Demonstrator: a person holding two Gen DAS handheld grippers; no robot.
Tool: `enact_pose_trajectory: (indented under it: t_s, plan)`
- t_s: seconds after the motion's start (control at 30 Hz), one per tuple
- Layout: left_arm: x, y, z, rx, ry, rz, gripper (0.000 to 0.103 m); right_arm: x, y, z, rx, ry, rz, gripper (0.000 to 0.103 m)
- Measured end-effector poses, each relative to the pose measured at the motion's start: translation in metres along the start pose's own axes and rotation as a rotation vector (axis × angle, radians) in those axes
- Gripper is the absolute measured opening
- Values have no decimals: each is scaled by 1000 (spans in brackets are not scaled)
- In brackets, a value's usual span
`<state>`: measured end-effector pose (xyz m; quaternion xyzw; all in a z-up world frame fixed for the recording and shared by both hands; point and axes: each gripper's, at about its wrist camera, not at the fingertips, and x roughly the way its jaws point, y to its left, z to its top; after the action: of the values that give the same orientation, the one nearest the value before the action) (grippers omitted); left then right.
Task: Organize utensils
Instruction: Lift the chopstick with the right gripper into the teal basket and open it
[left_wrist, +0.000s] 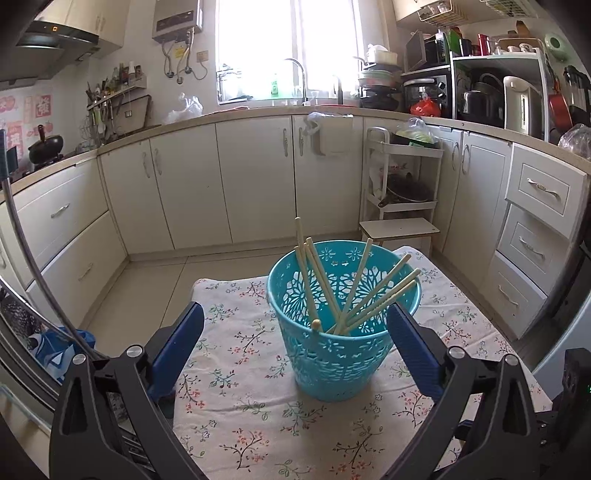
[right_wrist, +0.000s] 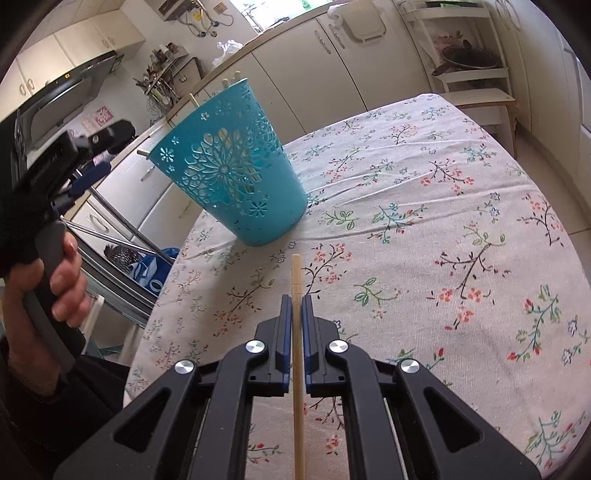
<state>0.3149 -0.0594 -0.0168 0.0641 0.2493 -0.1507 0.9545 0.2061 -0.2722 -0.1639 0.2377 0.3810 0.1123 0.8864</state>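
Note:
A turquoise perforated basket stands upright on the floral tablecloth, with several pale wooden chopsticks leaning inside it. My left gripper is open wide just in front of the basket, its blue pads to either side of the near rim and touching nothing. In the right wrist view the same basket sits ahead and to the left. My right gripper is shut on a single chopstick that runs lengthwise between the pads, its tip sticking out forward above the cloth.
The tablecloth spreads wide to the right of the basket. A hand holds the left gripper's handle at the table's left edge. Kitchen cabinets, a white rolling shelf and a small stool stand beyond the table.

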Motion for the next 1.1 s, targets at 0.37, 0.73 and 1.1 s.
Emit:
enact_pose_trajectory:
  t_s: [0.37, 0.73, 1.1]
  plan:
    - [7, 39, -9, -112, 60, 30, 95, -40, 26, 26, -22, -136, 55, 6]
    - [18, 65, -15, -230, 106, 37, 95, -86, 83, 101, -153, -290, 89, 6]
    - [22, 72, -17, -269, 131, 32, 95, -120, 145, 186, -273, -405, 88, 6]
